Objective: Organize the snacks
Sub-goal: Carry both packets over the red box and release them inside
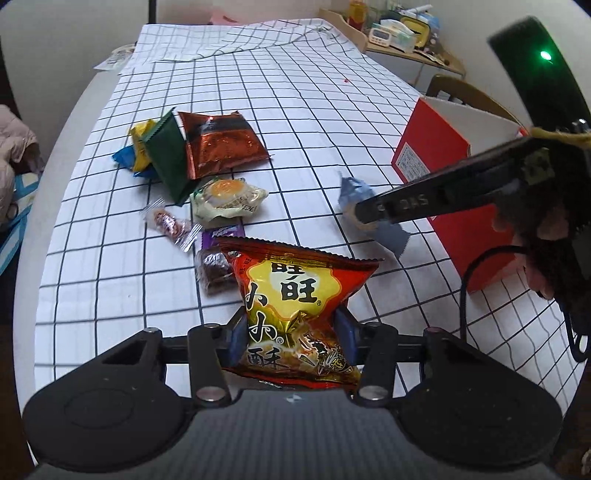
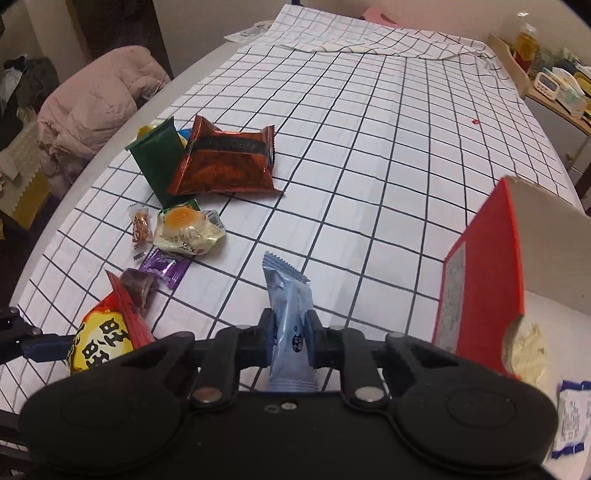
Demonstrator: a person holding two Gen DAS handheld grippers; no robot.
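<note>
left gripper [image 1: 291,332] jaws clenched on red snack bag [image 1: 299,295] (mid-bag) | right gripper [image 2: 290,338] jaws clenched on blue packet [image 2: 290,310]

Blue-and-white packet [image 2: 570,419] cut by edge

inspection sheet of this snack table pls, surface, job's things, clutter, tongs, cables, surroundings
surface: checked tablecloth, rumpled at far end.
job's things: red box open, two packets inside; loose snacks in a pile, including orange foil packet and dark green packet.
clutter: nothing seen.
tongs: left tongs shut on red-yellow snack bag; right tongs shut on blue packet.
cables: black cable by the right tongs.
surroundings: pink jacket; crowded shelf.
</note>
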